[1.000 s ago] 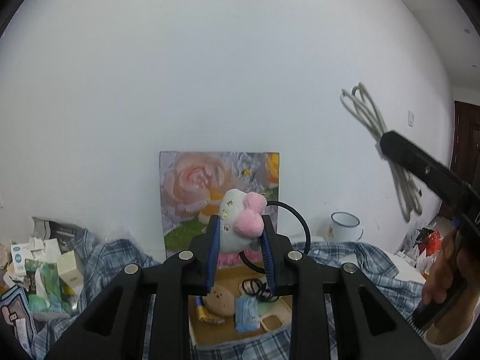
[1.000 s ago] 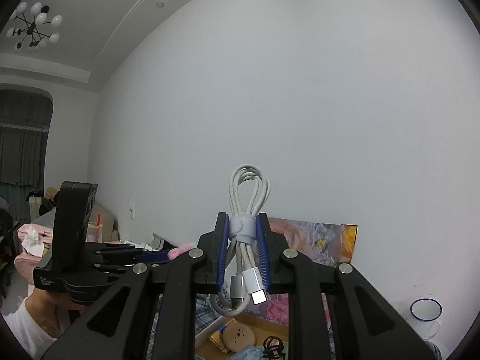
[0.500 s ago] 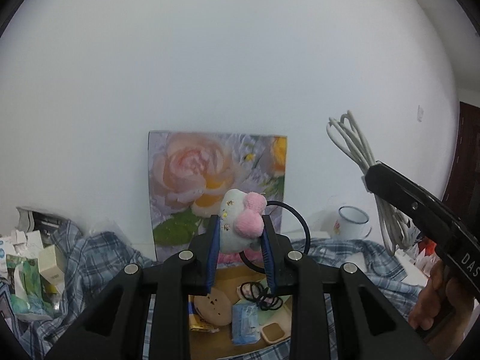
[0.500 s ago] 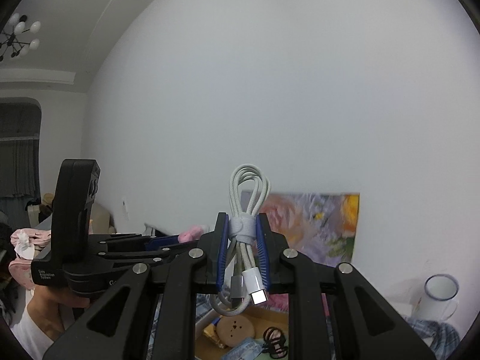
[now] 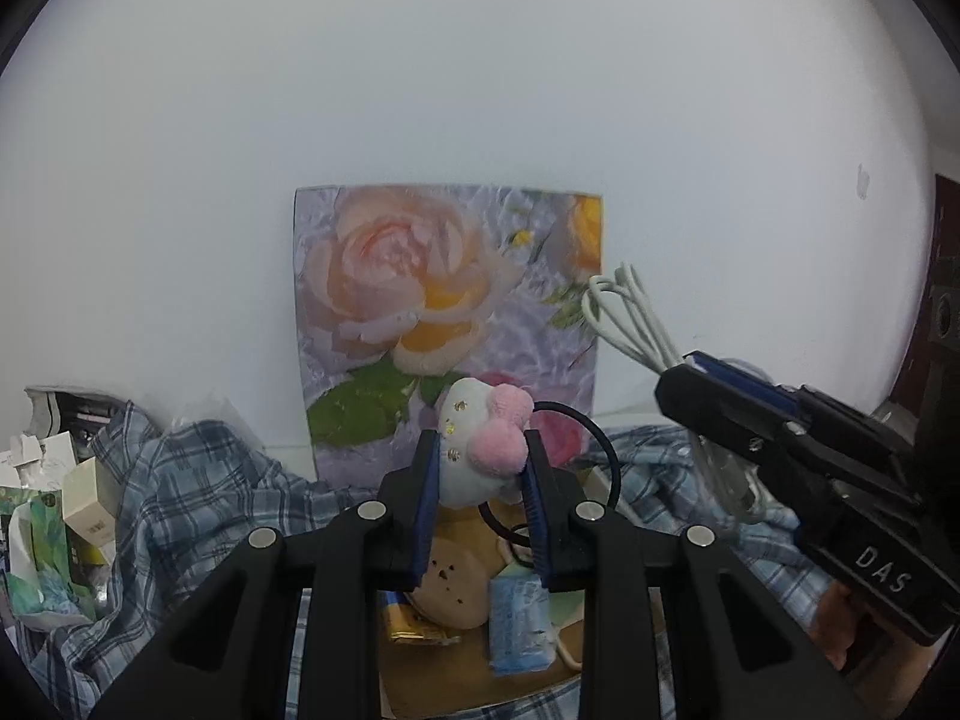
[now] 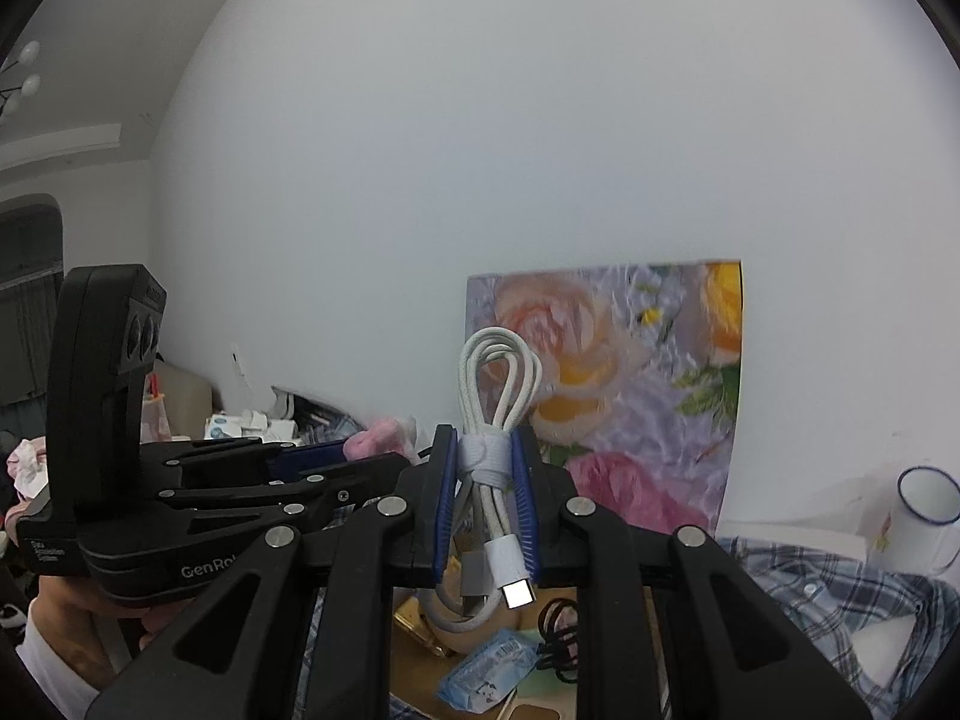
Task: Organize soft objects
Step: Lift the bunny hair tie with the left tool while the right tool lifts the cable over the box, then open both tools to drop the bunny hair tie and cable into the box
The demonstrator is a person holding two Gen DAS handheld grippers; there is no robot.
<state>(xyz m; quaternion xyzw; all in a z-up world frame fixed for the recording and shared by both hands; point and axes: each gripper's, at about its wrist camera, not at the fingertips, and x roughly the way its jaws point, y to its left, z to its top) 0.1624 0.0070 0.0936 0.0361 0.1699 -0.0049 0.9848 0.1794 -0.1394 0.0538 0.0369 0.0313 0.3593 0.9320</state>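
My left gripper (image 5: pixel 479 468) is shut on a white plush hair tie with a pink bow (image 5: pixel 480 447); its black elastic loop (image 5: pixel 603 456) sticks out to the right. My right gripper (image 6: pixel 487 471) is shut on a coiled white charging cable (image 6: pixel 495 414), bound with a strap, plugs hanging down. Both are held above a cardboard box (image 5: pixel 420 672) lying on a plaid shirt. Each gripper shows in the other's view: the right one (image 5: pixel 780 456) at the right, the left one (image 6: pixel 240 492) at the left with the pink bow (image 6: pixel 375 441).
The box holds a tan round puff (image 5: pixel 450 582), a blue wipes packet (image 5: pixel 519 624), a gold wrapper (image 5: pixel 414 630) and black hair ties (image 6: pixel 558 630). A rose picture (image 5: pixel 447 318) leans on the white wall. Boxes and packets (image 5: pixel 54 516) lie left; an enamel mug (image 6: pixel 924 516) stands right.
Both grippers have come lower and closer to the box and the rose picture, still holding their objects. The right gripper has swung in nearer to the left one.
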